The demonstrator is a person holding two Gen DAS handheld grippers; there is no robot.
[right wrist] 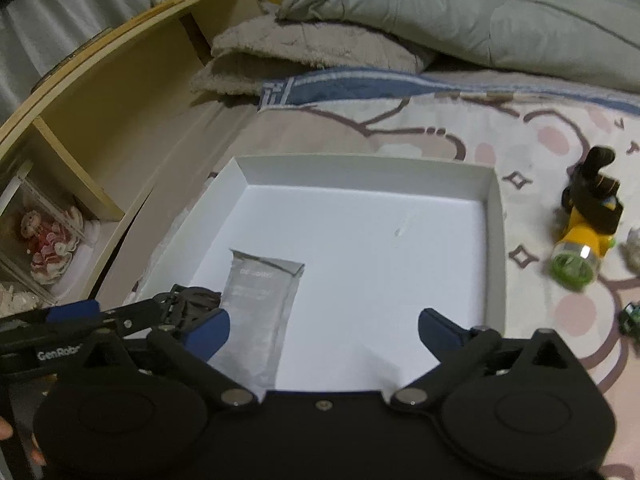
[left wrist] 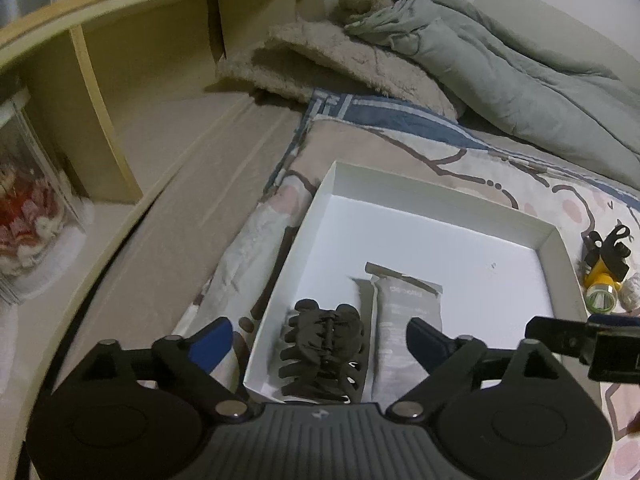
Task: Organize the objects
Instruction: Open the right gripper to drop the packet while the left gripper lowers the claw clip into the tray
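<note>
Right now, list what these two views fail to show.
- Pouch print: too small and blurred in both views.
- Hair claw: right view, mostly hidden by the left gripper.
- Box near wall: cut off by each gripper body.
- Small green thing: right view, cut by the edge, unidentifiable.
- Grey lump beside the flashlight: blurred, partly cut off.
</note>
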